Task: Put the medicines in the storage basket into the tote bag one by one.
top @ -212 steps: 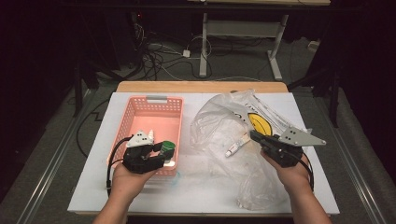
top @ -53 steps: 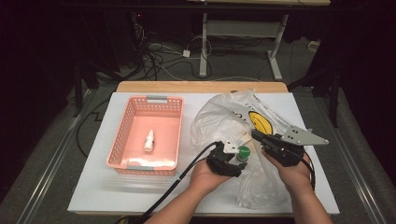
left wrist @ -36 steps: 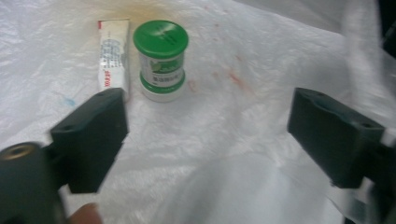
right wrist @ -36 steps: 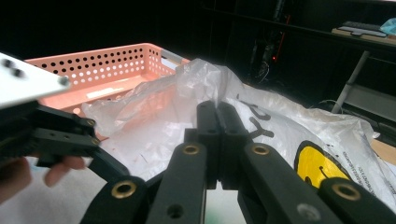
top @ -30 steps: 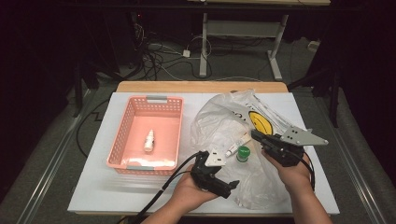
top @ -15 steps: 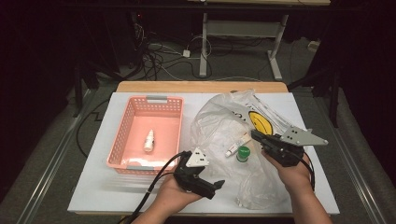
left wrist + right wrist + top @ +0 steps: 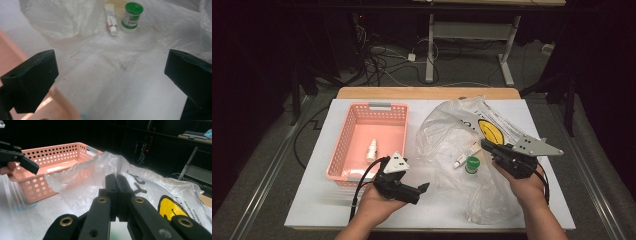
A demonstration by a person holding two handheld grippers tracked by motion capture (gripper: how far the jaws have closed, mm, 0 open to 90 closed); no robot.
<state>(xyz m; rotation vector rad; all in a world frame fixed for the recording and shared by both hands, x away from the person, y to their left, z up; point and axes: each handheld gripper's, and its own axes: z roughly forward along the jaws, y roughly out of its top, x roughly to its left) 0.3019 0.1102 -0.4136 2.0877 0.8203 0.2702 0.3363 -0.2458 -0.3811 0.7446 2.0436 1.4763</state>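
The left gripper [image 7: 424, 188] is held low over the white desk [image 7: 312, 205], just in front of the pink basket [image 7: 346, 145] and near its front right corner, and its jaws are spread wide with nothing between them. In the left gripper view these two black jaws stand far apart at the bottom, and beyond them lies the clear plastic bag [image 7: 75, 22] spread on the desk. On the bag stands a small white bottle with a green cap [image 7: 132, 13], upright, and just beside it lies a small white tube [image 7: 110, 18] with its cap pointing toward the camera; the two are close together but I cannot tell if they touch. In the high view the bottle with a green cap [image 7: 472, 165] stands between the two hands, nearer to the right gripper [image 7: 484, 145]. The right gripper has its jaws pressed together, and they seem to pinch the edge of the bag [image 7: 110, 160], which rises in front of them. One more small white bottle [image 7: 371, 149] lies on the floor of the basket. The bag carries a yellow smiley face [image 7: 488, 131] on its far right part.
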